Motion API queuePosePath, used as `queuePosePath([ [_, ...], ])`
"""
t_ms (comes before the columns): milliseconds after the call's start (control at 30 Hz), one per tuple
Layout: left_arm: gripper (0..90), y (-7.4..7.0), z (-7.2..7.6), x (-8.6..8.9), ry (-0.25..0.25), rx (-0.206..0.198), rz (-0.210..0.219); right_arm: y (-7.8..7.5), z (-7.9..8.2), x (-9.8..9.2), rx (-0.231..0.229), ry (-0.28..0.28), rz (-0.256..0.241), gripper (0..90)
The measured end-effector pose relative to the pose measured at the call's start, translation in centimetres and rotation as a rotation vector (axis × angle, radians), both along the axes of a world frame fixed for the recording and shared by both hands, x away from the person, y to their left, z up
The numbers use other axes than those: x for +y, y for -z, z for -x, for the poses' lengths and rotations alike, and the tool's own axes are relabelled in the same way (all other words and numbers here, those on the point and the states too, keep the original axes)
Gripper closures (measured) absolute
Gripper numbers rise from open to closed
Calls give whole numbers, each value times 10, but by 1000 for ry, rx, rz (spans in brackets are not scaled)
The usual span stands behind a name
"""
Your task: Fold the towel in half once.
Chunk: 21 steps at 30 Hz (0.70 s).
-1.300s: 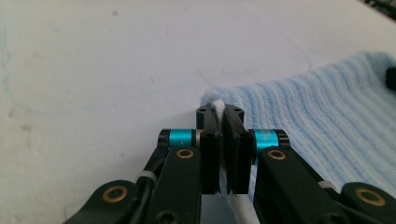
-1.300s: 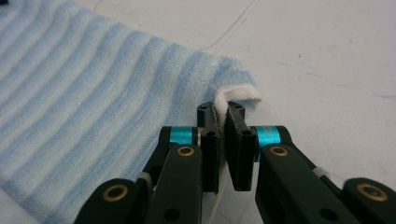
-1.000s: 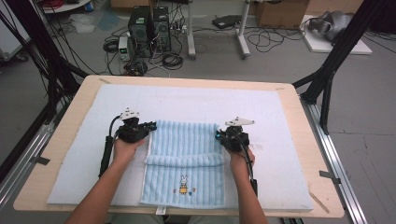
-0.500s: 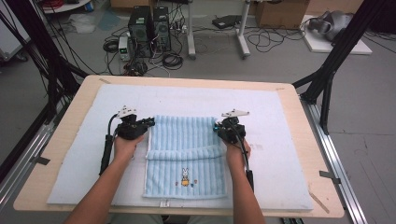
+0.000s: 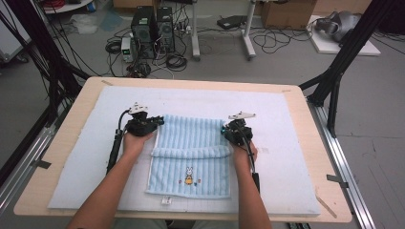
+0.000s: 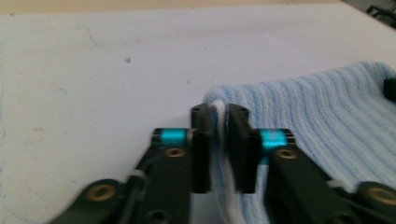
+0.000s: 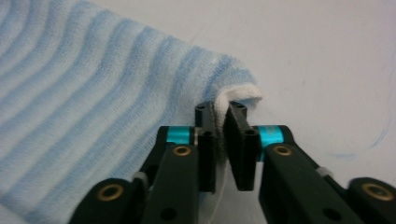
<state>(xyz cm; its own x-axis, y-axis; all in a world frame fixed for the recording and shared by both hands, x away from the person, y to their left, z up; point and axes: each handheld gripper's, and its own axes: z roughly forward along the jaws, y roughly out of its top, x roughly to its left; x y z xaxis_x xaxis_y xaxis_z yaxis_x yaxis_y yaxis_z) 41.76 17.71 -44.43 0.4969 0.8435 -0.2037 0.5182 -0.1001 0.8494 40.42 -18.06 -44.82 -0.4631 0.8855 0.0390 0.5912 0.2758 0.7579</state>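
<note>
Left gripper (image 6: 217,122) and right gripper (image 7: 219,116) are each clamped on 1 corner of the blue towel (image 5: 191,160), mid-fold on the white mat (image 5: 286,124). Next, likely: align edges, then release.

From above the person's side we look forward and down over the whole counter (image 5: 305,143), with the floor beyond. Our left gripper view sits low, very close behind its jaws, facing the towel (image 6: 327,112) edge. Our right gripper view is equally close, at the towel's other corner. All three views share the towel and the white mat (image 5: 286,119)
</note>
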Motion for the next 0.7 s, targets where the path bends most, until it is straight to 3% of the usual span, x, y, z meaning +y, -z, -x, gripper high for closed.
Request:
queuePosePath([
  [67, 561, -2, 2, 6, 10, 38, 29, -2, 2, -4, 18, 29, -49, 604],
  [167, 503, -8, 12, 12, 22, 20, 16, -9, 9, -9, 8, 31, -79, 506],
  [300, 486, -15, 28, 19, 54, 6, 64, -20, 24, -12, -11, -24, -128, 476],
  [467, 421, -13, 50, 20, 127, 11, 103, -31, 45, -14, -26, -104, -136, 477],
  [533, 418, -10, 58, 20, 155, 16, 99, -33, 53, -15, -31, -129, -142, 479],
  [600, 406, -9, 63, 18, 198, 57, 82, -32, 59, -15, -19, -161, -165, 485],
  [700, 439, -5, 72, 16, 215, 46, 72, -26, 68, -11, 0, -211, -163, 509],
])
